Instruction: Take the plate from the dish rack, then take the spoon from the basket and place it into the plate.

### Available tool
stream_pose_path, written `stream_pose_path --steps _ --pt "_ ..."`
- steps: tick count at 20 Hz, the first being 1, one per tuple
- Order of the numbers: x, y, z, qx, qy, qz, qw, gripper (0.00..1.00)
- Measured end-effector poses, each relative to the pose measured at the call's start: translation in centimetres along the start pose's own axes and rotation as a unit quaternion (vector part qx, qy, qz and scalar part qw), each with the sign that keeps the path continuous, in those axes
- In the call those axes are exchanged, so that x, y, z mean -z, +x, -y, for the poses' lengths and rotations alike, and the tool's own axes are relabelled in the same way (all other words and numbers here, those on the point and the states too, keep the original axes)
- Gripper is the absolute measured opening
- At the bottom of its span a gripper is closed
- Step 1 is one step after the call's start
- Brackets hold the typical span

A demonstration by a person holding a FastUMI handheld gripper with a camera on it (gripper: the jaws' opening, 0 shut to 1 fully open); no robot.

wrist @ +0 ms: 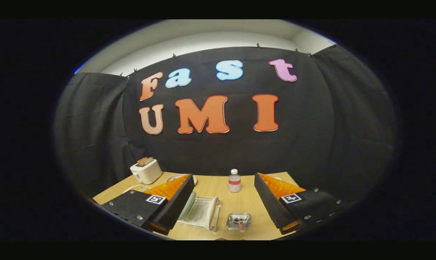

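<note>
Toaster (146, 170): white, at the table's far left corner, two brown slices standing up out of its slots.
Table (214, 186): light wood, running back to the black cloth wall.
Left finger (174, 202): over the table's left part, partly covering the rack.
Rack (203, 213): clear dish rack just beside the left finger, on its inner side; a pale plate (187, 206) stands on edge in it, half hidden by that finger.
Gripper (225, 206): fingers spread wide, holding nothing, raised above the table.
Basket (238, 221): small clear one between the fingers, nearer the right; a spoon (240, 224) lies inside it.
Bottle (234, 181): upright, beyond the fingers, mid-table near the wall.
Right finger (272, 202): over the table's right part, apart from the basket.
</note>
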State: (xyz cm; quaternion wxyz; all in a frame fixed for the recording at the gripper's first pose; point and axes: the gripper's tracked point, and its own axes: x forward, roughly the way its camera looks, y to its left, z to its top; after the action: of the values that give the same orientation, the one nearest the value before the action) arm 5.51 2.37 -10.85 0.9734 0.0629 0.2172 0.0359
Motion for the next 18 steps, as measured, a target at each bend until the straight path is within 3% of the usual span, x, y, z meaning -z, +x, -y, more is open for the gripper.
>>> stream_pose_path --steps 8,18 --pt "6.4 5.1 -4.3 -0.054 0.036 -0.163 0.984 0.99" --pt "14.3 9.7 -8.9 -0.095 0.069 -0.354 0.928 0.96"
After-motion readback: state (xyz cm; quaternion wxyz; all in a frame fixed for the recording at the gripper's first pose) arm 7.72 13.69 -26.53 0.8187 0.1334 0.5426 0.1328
